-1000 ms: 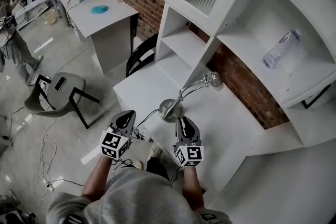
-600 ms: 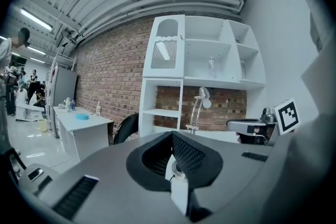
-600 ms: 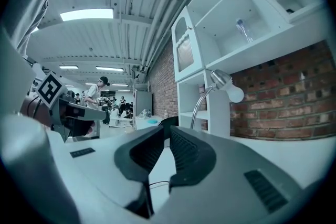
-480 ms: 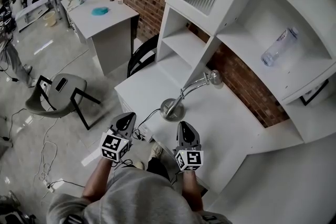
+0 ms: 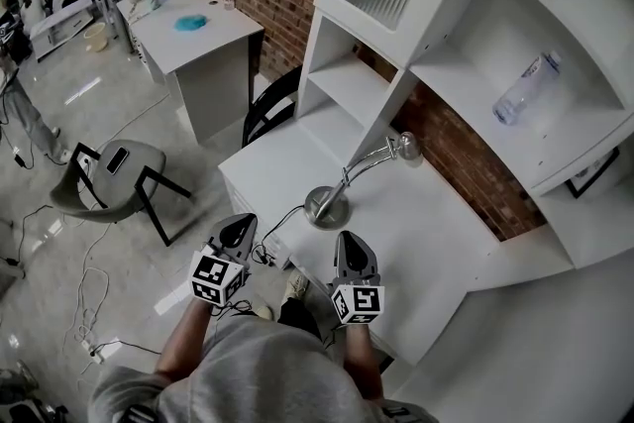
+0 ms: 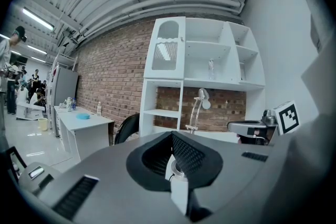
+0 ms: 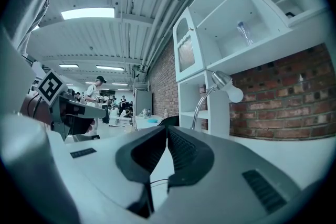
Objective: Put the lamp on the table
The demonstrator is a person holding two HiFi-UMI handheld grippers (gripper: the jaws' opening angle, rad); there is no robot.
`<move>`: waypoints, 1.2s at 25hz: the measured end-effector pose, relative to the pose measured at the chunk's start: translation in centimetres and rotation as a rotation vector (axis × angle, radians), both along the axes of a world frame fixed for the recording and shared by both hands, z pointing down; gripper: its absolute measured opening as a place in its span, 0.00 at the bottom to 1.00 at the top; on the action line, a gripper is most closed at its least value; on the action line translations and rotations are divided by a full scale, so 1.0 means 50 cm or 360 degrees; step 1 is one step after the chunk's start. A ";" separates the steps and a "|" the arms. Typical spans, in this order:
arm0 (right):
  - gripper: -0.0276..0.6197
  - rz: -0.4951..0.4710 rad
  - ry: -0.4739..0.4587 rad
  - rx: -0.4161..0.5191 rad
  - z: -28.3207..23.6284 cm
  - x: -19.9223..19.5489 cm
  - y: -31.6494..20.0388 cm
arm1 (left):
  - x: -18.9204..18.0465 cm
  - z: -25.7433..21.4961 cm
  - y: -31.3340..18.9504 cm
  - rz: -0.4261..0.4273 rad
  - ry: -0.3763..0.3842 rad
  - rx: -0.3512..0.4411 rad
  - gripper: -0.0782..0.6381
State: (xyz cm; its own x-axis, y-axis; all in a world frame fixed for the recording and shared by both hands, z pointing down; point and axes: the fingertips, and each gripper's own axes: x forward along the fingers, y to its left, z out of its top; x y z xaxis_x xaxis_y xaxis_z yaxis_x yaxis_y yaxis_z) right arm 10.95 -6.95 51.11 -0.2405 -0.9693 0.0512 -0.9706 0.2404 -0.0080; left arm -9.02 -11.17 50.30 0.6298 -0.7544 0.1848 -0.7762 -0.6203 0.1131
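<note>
A chrome desk lamp (image 5: 327, 209) stands upright on the white table (image 5: 436, 243), with its bent neck and head toward the brick wall; it also shows in the left gripper view (image 6: 196, 110) and the right gripper view (image 7: 222, 83). Its cord runs off the table's near edge. My right gripper (image 5: 347, 239) hovers just short of the lamp's base, apart from it. Its jaws (image 7: 167, 129) have just been closing and stand shut with nothing between them. My left gripper (image 5: 238, 225) hangs off the table's left edge, jaws shut (image 6: 172, 135) and holding nothing that I can make out.
A white shelf unit (image 5: 357, 79) rises behind the table, with a clear bottle (image 5: 530, 89) on one shelf. A black chair (image 5: 265, 106) stands at the table's left end and a grey chair (image 5: 111, 171) on the floor. Farther off is another white table (image 5: 193, 40). Cables lie on the floor.
My right gripper has drawn back a little from the lamp's base and its jaws have closed. The lamp and my left gripper have stayed put. A person at the far left walked off.
</note>
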 end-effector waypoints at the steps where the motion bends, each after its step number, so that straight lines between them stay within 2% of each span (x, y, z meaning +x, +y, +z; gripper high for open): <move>1: 0.09 -0.0001 0.0001 0.0001 0.000 -0.001 0.000 | 0.000 0.001 0.000 0.0001 -0.0003 0.0000 0.11; 30: 0.09 -0.0011 -0.0023 -0.0001 -0.004 -0.006 -0.002 | -0.003 -0.002 0.003 0.0007 -0.0014 -0.0008 0.11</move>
State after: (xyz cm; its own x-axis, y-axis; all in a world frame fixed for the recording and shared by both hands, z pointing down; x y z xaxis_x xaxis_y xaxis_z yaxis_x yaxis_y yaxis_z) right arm 10.65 -7.05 50.90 -0.2480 -0.9675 0.0485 -0.9687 0.2472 -0.0221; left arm -9.18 -11.04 50.20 0.6317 -0.7505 0.1942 -0.7743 -0.6234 0.1092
